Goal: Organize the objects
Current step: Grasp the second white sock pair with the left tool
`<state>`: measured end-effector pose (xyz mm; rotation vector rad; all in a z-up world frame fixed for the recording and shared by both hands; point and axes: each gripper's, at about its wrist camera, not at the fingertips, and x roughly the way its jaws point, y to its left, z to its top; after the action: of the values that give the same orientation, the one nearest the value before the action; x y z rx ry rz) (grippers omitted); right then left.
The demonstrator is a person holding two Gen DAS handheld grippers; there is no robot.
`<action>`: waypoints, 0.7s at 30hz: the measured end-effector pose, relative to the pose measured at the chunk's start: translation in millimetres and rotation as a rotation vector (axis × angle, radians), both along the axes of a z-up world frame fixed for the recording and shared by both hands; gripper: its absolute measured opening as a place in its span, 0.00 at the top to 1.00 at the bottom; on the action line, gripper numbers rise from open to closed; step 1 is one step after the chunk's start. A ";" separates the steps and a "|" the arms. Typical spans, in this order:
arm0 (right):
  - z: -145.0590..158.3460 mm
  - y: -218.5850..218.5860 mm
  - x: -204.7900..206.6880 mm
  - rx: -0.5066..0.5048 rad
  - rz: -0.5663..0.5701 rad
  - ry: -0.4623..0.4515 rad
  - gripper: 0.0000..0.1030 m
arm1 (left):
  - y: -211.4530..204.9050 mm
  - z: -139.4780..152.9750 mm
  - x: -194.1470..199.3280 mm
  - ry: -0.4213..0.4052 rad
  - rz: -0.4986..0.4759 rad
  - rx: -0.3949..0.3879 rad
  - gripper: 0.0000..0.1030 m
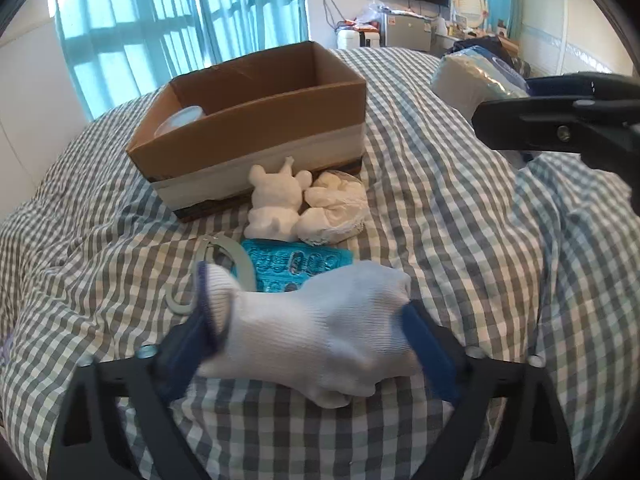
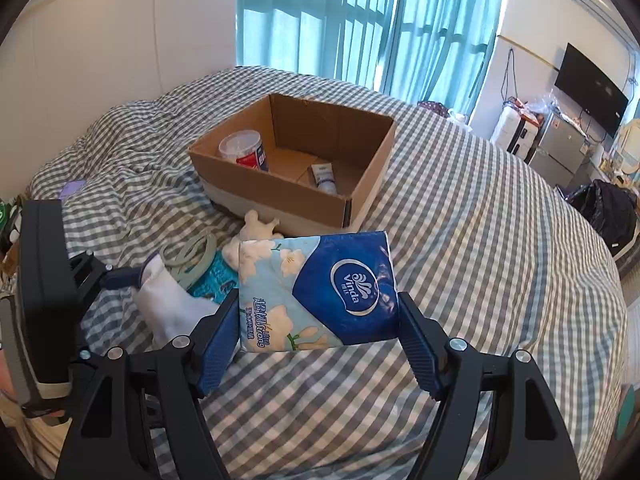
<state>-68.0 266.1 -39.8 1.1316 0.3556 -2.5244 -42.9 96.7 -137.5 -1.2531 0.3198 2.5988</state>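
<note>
An open cardboard box (image 1: pixel 256 128) (image 2: pixel 304 196) stands on the checked bed. It holds a round tub (image 2: pixel 242 152) and a small tube (image 2: pixel 324 178). My left gripper (image 1: pixel 308 344) is shut on a white glove (image 1: pixel 320 328), held just above the bed; the glove also shows in the right wrist view (image 2: pixel 168 304). My right gripper (image 2: pixel 318 320) is shut on a blue Vinda tissue pack (image 2: pixel 316 288), in the air to the right of the box; the pack also shows in the left wrist view (image 1: pixel 476 76). Before the box lie a white bear figure (image 1: pixel 276 200), a white mesh bundle (image 1: pixel 336 208), a teal blister pack (image 1: pixel 296 268) and grey rings (image 1: pixel 228 256).
The bed's checked cover (image 1: pixel 440 240) is rumpled with folds at left and right. Teal curtains (image 2: pixel 360 20) hang behind the bed. A TV (image 2: pixel 592 88), a small fridge and clutter stand at the far right. A black bag (image 2: pixel 608 208) lies beside the bed.
</note>
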 end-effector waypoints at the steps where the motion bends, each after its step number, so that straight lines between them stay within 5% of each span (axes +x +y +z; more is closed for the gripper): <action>1: -3.3 2.2 1.6 -0.001 -0.003 -0.009 0.28 | 2.4 -3.8 -0.9 0.002 -0.004 -0.012 0.00; 5: -14.9 9.6 1.4 -0.011 -0.014 -0.035 0.28 | 8.2 -16.9 -6.8 0.026 -0.025 -0.038 0.00; 14: -32.8 10.7 -2.4 -0.030 -0.037 -0.072 0.28 | -4.7 -27.7 -25.4 -0.024 -0.030 0.038 0.00; 21: -15.0 9.0 3.3 -0.038 -0.051 -0.032 0.28 | -11.0 -6.8 -17.8 -0.046 -0.077 0.061 0.28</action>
<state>-64.7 275.1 -54.8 1.1789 0.2724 -2.5424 -60.7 85.6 -144.4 -1.2524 0.2731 2.4928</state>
